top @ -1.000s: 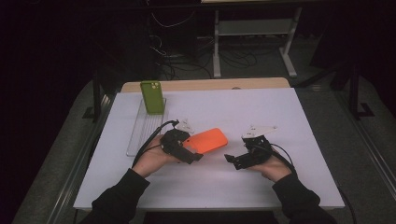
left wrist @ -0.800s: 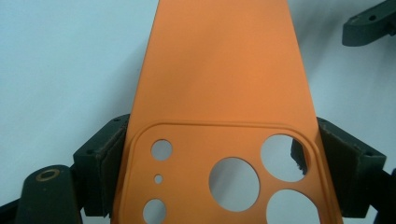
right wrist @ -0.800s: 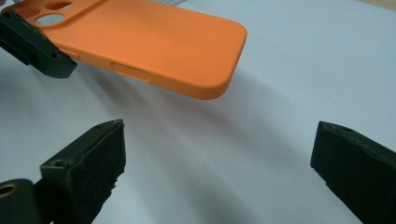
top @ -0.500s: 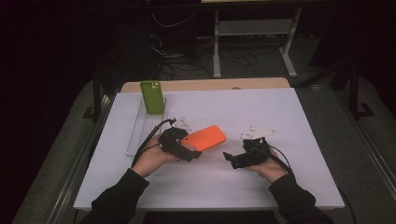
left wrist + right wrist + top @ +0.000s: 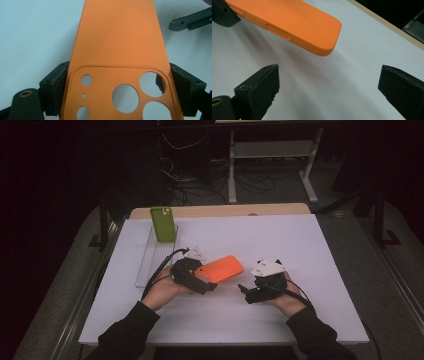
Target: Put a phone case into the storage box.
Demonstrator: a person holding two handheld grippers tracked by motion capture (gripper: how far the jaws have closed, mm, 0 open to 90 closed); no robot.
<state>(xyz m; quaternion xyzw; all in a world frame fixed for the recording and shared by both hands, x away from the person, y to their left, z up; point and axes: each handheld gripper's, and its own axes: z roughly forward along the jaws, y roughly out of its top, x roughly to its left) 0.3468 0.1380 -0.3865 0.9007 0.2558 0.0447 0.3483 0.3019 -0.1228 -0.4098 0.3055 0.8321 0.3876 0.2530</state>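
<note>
An orange phone case (image 5: 221,269) is held a little above the white table, back side up, with its camera cutouts towards the left hand. My left gripper (image 5: 202,282) is shut on the orange phone case (image 5: 117,50) across its camera end, one pad on each long edge. My right gripper (image 5: 245,292) stands open just right of the case, jaws wide apart over bare table. In the right gripper view the orange phone case (image 5: 287,22) hangs above and ahead of the right gripper (image 5: 328,87). The tip of one right jaw shows at the upper right of the left gripper view.
A green phone case (image 5: 163,223) stands upright at the far end of a clear plastic tray (image 5: 150,260) on the table's left side. The white table top (image 5: 280,240) ends in a wooden strip at the back; dark floor, cables and a stand lie beyond.
The right gripper has shifted slightly left, towards the case. The left gripper has kept hold of the orange case and lifted its free end a little.
</note>
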